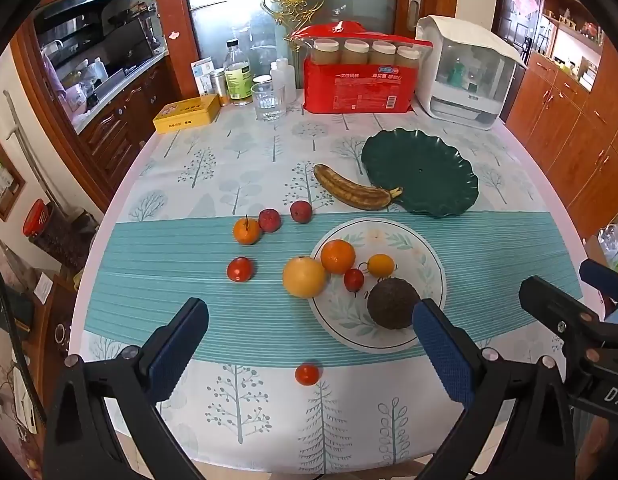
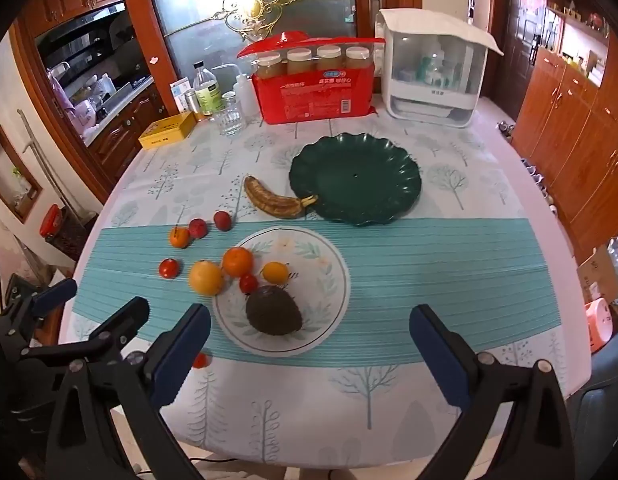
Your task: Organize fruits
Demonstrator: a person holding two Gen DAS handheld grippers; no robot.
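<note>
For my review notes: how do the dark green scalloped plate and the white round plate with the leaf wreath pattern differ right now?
The dark green scalloped plate is plain in colour with a wavy rim; the white round plate with the leaf wreath pattern has a smooth, dark-lined rim. The green plate holds no fruit, only the tip of the browned banana overlapping its edge; the white plate carries the dark avocado and several small fruits. The green plate lies farther from the grippers. Both rest flat on the tablecloth.

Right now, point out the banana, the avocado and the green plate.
banana (image 1: 351, 191): left wrist view, middle of its brown-speckled body.
avocado (image 2: 274, 311): right wrist view, centre of its dark skin.
green plate (image 2: 355, 178): right wrist view, bare middle.
</note>
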